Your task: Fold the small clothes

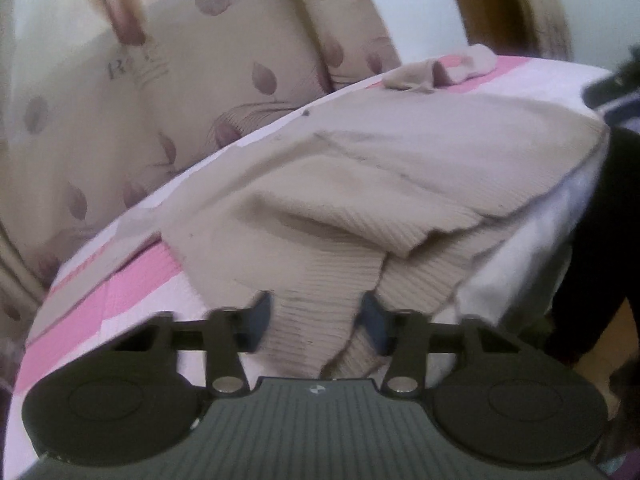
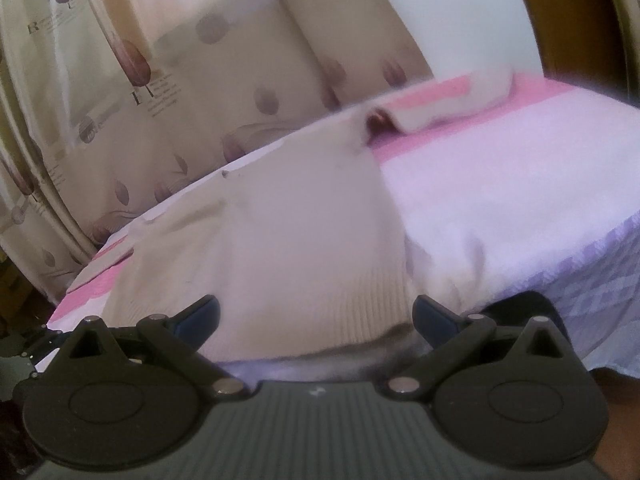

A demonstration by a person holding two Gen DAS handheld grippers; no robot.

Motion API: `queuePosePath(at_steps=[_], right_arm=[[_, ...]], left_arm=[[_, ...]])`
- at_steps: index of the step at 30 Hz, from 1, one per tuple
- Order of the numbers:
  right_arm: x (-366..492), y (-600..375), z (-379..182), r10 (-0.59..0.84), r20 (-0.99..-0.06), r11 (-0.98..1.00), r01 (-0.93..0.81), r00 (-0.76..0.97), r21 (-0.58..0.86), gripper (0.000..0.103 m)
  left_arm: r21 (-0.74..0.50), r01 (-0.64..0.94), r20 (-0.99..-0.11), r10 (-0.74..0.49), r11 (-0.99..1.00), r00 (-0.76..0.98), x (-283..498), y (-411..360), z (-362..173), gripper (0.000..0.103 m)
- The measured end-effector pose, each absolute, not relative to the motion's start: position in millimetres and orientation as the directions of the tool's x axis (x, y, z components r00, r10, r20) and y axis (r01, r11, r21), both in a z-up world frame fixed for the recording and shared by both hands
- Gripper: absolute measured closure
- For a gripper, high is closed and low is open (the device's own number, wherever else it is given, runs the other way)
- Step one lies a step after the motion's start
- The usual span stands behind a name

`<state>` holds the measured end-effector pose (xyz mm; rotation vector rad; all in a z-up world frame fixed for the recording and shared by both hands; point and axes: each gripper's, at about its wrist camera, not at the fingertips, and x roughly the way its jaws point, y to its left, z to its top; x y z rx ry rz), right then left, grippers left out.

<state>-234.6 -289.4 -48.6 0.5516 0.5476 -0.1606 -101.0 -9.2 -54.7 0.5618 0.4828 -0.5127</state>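
With our left gripper [image 1: 316,316] pinching the beige ribbed knit sweater's [image 1: 360,168] hem and our right gripper [image 2: 316,316] wide, the thick fabric may slip free.

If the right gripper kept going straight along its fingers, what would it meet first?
Most likely the ribbed hem of the beige sweater, which lies between the open right gripper fingers at the bed edge; depth is hard to judge.
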Motion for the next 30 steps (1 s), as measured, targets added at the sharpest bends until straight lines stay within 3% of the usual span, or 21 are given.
queuePosePath(at_steps=[1,3,10,14,18,20,23,25,27,29,30], right_arm=[[-234,-289,-49,0.002,-0.535,0.843,0.286,0.845,0.456,0.000],[-235,-288,-49,0.005,-0.529,0.844,0.281,0.849,0.458,0.000],[-236,-290,-49,-0.008,-0.519,0.847,0.281,0.855,0.450,0.000],[-236,-293,-53,0.000,-0.524,0.839,0.285,0.852,0.464,0.000],[-236,-294,-55,0.008,-0.526,0.837,0.282,0.850,0.468,0.000],[-236,-294,-54,0.004,-0.528,0.839,0.284,0.849,0.464,0.000],[-238,-300,-50,-0.018,-0.521,0.850,0.287,0.853,0.441,0.000],[-238,-307,-45,-0.044,-0.512,0.862,0.292,0.858,0.414,0.000],[-233,-317,-37,-0.064,-0.502,0.873,0.292,0.863,0.391,0.000],[-227,-331,-28,-0.083,-0.459,0.889,0.274,0.885,0.367,0.000],[-222,-340,-25,-0.097,-0.437,0.897,0.268,0.894,0.350,0.000]], left_arm=[[0.360,0.560,-0.562,-0.306,0.746,0.768,-96,-8,-54,0.089],[0.332,0.524,-0.557,-0.284,0.784,0.780,-92,-4,-53,0.097],[0.262,0.247,-0.438,-0.113,0.933,0.892,-118,37,-31,0.097],[0.151,0.126,-0.521,-0.029,0.981,0.853,-128,66,-34,0.093],[0.202,0.015,-0.552,0.101,0.979,0.827,-133,82,-49,0.093],[0.157,-0.039,-0.584,0.124,0.987,0.803,-134,98,-48,0.093],[0.181,-0.054,-0.532,0.144,0.982,0.835,-134,101,-33,0.093],[0.190,-0.023,-0.482,0.113,0.982,0.869,-129,91,-18,0.081],[0.175,0.040,-0.442,0.042,0.984,0.896,-116,78,-3,0.048],[0.175,0.094,-0.409,-0.015,0.980,0.912,-101,60,9,0.030],[0.171,0.123,-0.393,-0.047,0.978,0.918,-92,49,14,0.027]])
